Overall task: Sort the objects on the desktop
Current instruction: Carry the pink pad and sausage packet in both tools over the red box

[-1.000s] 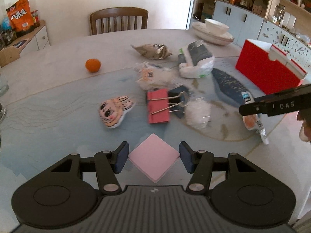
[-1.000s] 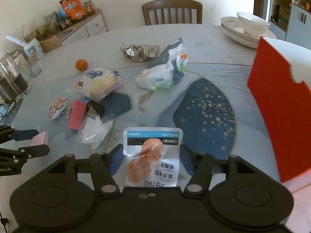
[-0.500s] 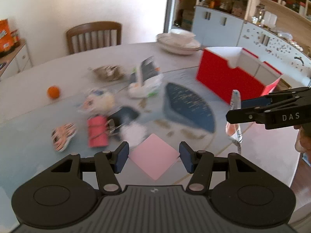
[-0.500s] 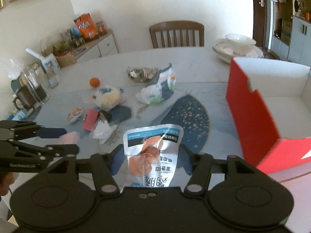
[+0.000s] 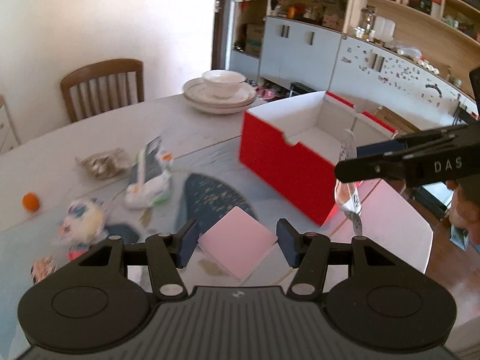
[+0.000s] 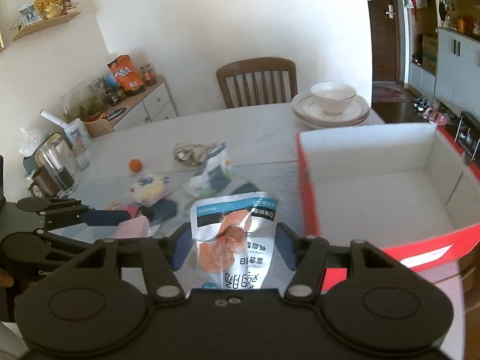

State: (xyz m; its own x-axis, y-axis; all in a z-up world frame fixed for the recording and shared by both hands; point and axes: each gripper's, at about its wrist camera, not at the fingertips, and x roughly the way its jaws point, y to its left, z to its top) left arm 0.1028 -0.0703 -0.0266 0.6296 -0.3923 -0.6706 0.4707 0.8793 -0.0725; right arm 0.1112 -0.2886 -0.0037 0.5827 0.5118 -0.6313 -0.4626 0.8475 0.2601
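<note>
Pink pad (image 5: 237,241) sat between the pads of the left hand-held gripper (image 5: 237,240), pinched at its side corners and held corner-forward above the counter (image 5: 99,132). Its near corner was hidden behind the gripper body. In the right wrist view only a pink edge of the pad (image 6: 132,227) showed, the rest covered by the left hand-held gripper (image 6: 108,220).

The right hand-held gripper (image 6: 232,247) was closed on a food pouch (image 6: 237,240), which stood upright between the fingers; its lower edge was cut off by the gripper body. From the left wrist the pouch (image 5: 348,192) was seen edge-on, partly hidden by the right hand-held gripper (image 5: 354,166), beside the near corner of the red box (image 5: 282,171). Whether it was over the box opening could not be told.

The box (image 6: 375,195) stood open with a white interior; its right side ran out of frame.

Remaining items on the counter were blurred in the left wrist view: an orange (image 5: 30,201), a foil packet (image 5: 103,165), a white-and-green bag (image 5: 150,180), and a round wrapped item (image 5: 82,220). Two small objects at the lower left were half hidden by the gripper and could not be identified. Stacked plates (image 5: 220,97) with a bowl stood at the far edge.
</note>
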